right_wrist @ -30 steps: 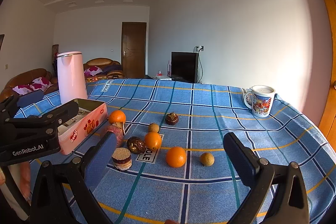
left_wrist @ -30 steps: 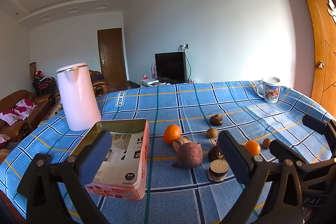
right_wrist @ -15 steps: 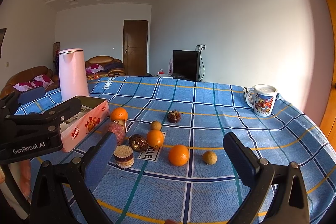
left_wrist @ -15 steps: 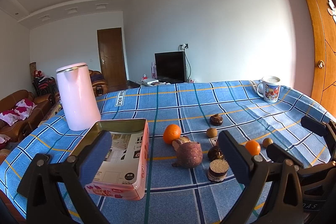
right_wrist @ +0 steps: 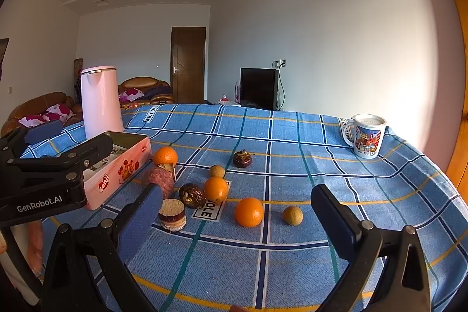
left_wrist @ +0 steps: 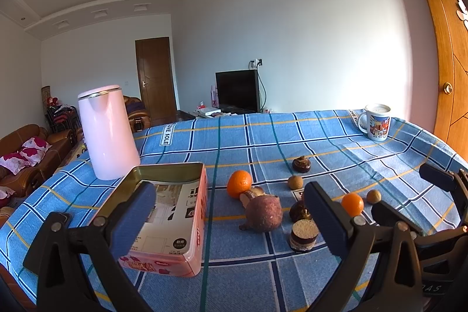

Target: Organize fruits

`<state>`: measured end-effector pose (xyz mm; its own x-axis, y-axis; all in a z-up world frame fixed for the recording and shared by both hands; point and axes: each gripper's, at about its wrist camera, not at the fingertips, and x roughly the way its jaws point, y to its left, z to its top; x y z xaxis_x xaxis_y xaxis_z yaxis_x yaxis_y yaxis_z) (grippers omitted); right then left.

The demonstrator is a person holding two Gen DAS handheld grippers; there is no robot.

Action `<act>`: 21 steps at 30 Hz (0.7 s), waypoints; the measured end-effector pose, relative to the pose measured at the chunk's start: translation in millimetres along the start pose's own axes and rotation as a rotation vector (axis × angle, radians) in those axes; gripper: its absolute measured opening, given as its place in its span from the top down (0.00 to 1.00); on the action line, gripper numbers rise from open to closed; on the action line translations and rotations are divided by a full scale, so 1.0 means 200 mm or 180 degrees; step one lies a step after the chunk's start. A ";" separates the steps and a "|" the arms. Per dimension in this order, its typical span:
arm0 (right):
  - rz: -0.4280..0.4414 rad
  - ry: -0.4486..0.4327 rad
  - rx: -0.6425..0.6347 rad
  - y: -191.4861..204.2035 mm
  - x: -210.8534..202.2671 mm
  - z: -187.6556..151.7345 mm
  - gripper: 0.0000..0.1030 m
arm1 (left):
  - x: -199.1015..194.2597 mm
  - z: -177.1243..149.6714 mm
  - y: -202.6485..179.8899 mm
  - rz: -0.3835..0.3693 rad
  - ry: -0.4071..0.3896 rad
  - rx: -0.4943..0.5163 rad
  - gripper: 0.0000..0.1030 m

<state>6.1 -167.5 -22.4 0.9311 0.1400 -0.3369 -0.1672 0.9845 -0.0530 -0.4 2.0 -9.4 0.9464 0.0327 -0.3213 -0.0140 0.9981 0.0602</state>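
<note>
1. Left gripper: fingers spread wide, nothing between them; hung above the near counter edge, over the tin's right side & the purple fruit.
2. Right gripper: fingers also wide apart, empty; the nearest orange and a small tan fruit sat on the cloth beyond the gap.
3. Tin: pink, open, rectangular, printed paper inside, no fruit in it; lay on the counter's left part, just in front of the pink kettle.
4. Fruit all loose on the blue check cloth, right of the tin:
 - orange nearest the tin, w/ a purple fruit just in front of it, a brown piece between them.
 - dark wrinkled fruit touching or almost touching a 2nd orange; cannot tell which.
 - 3rd orange & tan fruit side by side, apart, nearest the right gripper.
 - another tan fruit and a dark round one farther back.
5. Small layered cake-like cylinder stood upright near the right gripper's left finger.
6. Mug at far right edge of the counter, well apart from the fruit.
</note>
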 end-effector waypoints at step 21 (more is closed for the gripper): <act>-0.0186 0.0360 0.0363 -0.32 0.08 -0.14 0.03 | 0.18 -0.16 -0.16 -0.0516 0.0555 0.0085 0.10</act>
<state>22.6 -231.1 -50.0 0.8947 0.0756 -0.4403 -0.0699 0.9971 0.0291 23.7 -27.1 -52.9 0.8655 -0.1170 -0.4871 0.1442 0.9894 0.0187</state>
